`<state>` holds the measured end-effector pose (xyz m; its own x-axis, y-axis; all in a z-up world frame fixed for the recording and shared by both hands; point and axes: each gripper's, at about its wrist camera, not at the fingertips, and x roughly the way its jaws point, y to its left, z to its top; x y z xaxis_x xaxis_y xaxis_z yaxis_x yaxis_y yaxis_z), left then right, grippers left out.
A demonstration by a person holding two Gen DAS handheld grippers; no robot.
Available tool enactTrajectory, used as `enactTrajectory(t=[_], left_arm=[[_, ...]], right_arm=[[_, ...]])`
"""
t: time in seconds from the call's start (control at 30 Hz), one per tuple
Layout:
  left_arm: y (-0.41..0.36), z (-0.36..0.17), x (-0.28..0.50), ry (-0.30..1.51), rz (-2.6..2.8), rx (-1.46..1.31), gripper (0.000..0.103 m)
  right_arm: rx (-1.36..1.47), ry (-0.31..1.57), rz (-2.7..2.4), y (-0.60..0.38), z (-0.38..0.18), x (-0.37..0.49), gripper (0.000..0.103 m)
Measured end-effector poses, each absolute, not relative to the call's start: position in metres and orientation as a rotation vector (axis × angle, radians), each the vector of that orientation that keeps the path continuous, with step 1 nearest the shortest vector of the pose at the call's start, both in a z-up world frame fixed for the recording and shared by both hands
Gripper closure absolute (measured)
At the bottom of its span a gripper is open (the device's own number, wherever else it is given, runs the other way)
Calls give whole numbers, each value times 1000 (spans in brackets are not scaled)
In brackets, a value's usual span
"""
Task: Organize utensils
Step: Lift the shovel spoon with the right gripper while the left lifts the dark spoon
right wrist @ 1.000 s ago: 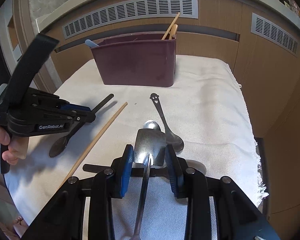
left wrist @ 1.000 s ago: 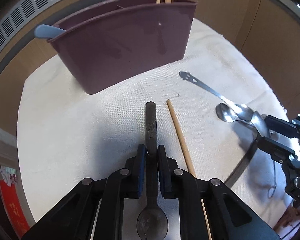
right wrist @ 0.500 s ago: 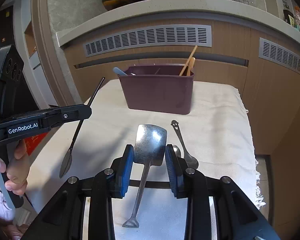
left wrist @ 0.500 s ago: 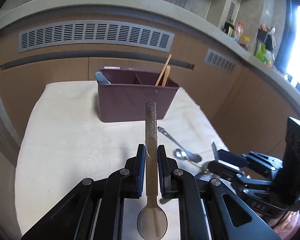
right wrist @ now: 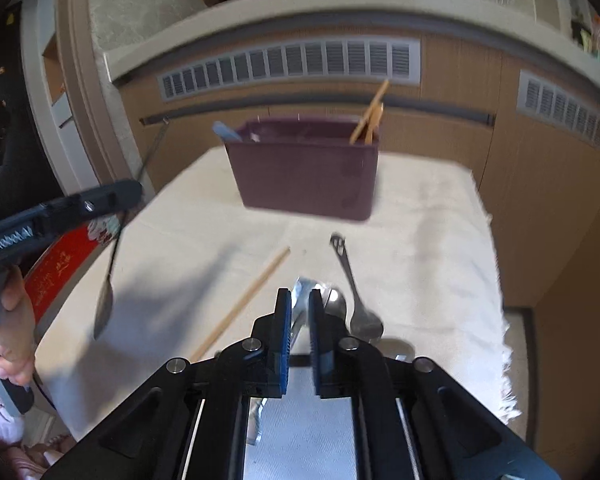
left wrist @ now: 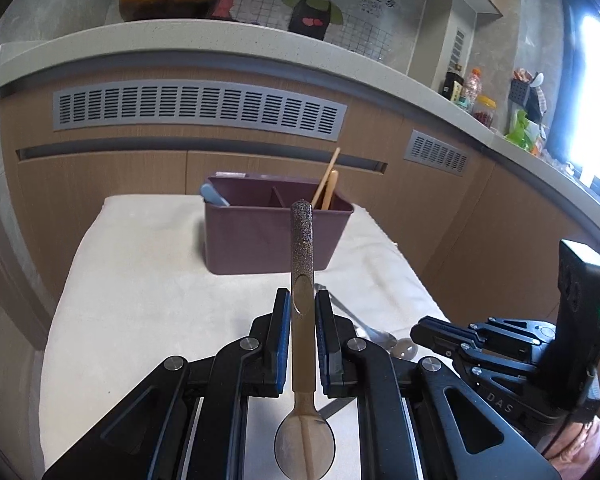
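Observation:
My left gripper (left wrist: 302, 312) is shut on a dark spoon (left wrist: 302, 264), handle forward, bowl toward the camera, held well above the white cloth. The maroon utensil caddy (left wrist: 274, 236) stands ahead at the table's back; it also shows in the right wrist view (right wrist: 304, 168). My right gripper (right wrist: 299, 312) is shut on a flat steel spatula (right wrist: 300, 300), now turned edge-on, above the cloth. In the right wrist view the left gripper (right wrist: 128, 196) is at the left with its spoon (right wrist: 108, 280) hanging down.
A wooden chopstick (right wrist: 244, 300) and two steel spoons (right wrist: 354, 292) lie on the cloth (right wrist: 420, 240). The caddy holds wooden utensils (left wrist: 327, 184) at the right and a blue handle (left wrist: 214, 196) at the left. Wooden cabinets stand behind and to the right.
Both grippers have risen from the cloth with their utensils. The left camera now looks level at the caddy. The spatula in the right gripper has turned from flat to edge-on; that view is blurred.

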<state>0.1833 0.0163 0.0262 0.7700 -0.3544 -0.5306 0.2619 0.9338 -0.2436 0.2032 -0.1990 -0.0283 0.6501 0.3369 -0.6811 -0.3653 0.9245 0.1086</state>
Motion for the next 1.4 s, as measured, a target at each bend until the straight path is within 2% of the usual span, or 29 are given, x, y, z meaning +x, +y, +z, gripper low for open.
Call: enactTrajectory(t=[0.13, 0.23, 0.4, 0.5, 0.57, 0.63, 0.7, 1.0, 1.07, 1.13, 1.2, 1.4], left_arm=[[24, 17, 188, 630, -311, -178, 90], [27, 10, 190, 645, -299, -184, 91], [33, -2, 195, 668, -293, -193, 91], [39, -5, 195, 666, -289, -204, 90], [44, -6, 195, 667, -293, -222, 90], [48, -8, 195, 667, -296, -237, 90], [51, -8, 194, 666, -301, -247, 90], [48, 4, 188, 645, -306, -241, 91], [48, 8, 185, 642, -297, -231, 91], [48, 10, 183, 639, -288, -227, 91], [48, 12, 181, 634, -286, -225, 91], [43, 14, 183, 638, -292, -213, 91]], right_arm=[[64, 884, 418, -201, -60, 224, 75], [109, 934, 371, -190, -75, 237, 68], [108, 992, 282, -169, -93, 258, 68], [27, 950, 224, -157, -91, 265, 66], [-46, 935, 219, -150, -90, 266, 76], [-134, 906, 239, -144, -88, 261, 92], [-146, 867, 256, -147, -79, 252, 98], [-108, 775, 325, -177, -47, 225, 99], [-86, 803, 352, -185, -52, 224, 93], [-68, 832, 354, -191, -59, 221, 74], [-52, 855, 357, -192, -67, 223, 66], [-37, 923, 372, -176, -89, 252, 64]])
